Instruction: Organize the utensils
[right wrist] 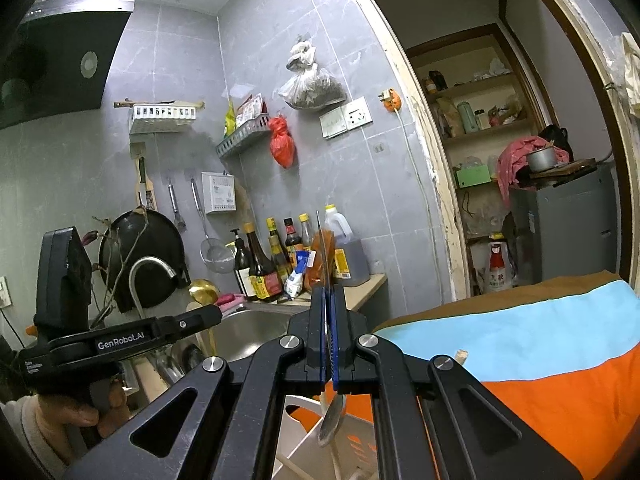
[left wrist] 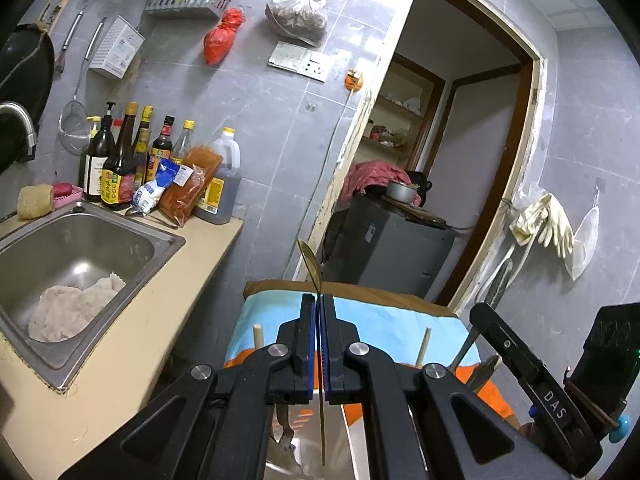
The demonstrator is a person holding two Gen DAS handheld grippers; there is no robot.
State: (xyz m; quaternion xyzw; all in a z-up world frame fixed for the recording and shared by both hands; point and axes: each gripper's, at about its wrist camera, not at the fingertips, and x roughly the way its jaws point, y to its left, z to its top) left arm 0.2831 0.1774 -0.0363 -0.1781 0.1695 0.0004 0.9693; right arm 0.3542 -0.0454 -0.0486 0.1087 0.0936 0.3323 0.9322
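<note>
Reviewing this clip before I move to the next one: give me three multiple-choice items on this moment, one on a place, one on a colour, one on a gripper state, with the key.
1. Where does the crumpled cloth lie?
A. in the sink
B. on the striped cover
C. on the wall rack

2. What colour is the spoon in the left gripper?
A. red
B. gold
C. white

3. How is the right gripper?
A. wide open, empty
B. shut on nothing
C. shut on a silver spoon

Key: 1 A, the cloth sits in the steel basin. 2 B, a golden bowl rises above the pads. 3 C, the handle is pinched and the bowl hangs below.
</note>
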